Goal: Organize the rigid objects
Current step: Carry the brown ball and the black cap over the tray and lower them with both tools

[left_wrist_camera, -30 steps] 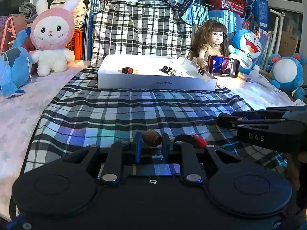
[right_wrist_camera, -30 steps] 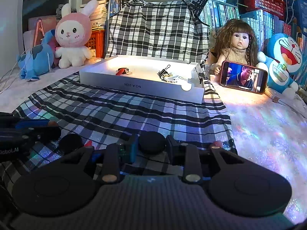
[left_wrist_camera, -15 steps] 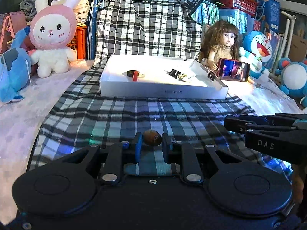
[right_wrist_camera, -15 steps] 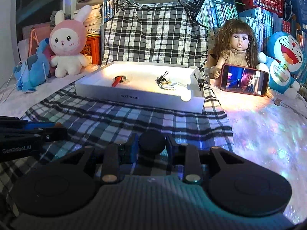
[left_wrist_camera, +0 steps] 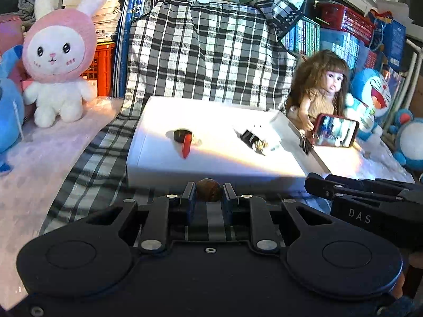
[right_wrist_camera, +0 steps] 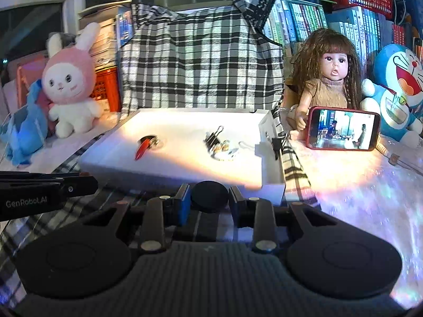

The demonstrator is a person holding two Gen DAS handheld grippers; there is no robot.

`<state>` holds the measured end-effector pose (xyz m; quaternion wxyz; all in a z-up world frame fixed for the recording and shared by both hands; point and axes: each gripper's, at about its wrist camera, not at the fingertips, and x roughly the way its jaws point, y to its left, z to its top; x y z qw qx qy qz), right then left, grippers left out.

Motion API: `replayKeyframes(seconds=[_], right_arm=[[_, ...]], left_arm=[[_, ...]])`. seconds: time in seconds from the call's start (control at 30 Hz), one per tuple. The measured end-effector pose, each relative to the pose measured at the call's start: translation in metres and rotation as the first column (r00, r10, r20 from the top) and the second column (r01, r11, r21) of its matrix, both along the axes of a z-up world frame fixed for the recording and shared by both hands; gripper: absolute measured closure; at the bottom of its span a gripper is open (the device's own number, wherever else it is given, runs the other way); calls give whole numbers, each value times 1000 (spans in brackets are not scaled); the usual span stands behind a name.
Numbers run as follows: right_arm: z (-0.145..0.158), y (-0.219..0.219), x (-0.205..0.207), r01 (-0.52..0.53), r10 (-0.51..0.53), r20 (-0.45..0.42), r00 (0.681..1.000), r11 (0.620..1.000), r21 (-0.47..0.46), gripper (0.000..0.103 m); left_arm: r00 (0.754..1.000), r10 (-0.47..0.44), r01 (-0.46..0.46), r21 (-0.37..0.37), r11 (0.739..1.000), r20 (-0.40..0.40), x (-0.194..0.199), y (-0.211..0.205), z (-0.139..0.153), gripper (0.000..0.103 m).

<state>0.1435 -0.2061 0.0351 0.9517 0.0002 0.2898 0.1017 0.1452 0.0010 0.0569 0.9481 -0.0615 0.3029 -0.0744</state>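
White tray (left_wrist_camera: 211,174) nearer, both grippers loaded

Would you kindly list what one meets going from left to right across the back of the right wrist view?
Blue plush toy → pink-hooded white bunny plush → black-and-white plaid cloth → long-haired brown doll → blue Doraemon plush.

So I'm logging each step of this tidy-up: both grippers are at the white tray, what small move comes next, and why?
Probably carry both grippers forward over the white tray's near wall. The left gripper holds a brown round nut-like object, the right gripper a black disc, both short of the wall, and the binder clip already lies inside.
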Motion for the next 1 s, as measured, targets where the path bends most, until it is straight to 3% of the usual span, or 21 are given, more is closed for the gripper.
replayKeyframes(seconds=[0.17,0.5,1.0], right_arm=[[2,-4,31,33,-32,-32,999,999,28,66],[-12,-8,73,70,-66,-105,992,997,34,66],[-27,-7,104,83,-80,-168,982,997,10,66]], left_arm=[[1000,6,-6,29,1000,8,34,-3,1,83],[996,55,-50,62,997,-75,93,1,-20,83],[990,60,-49,88,995,-128,124,2,-40,83]])
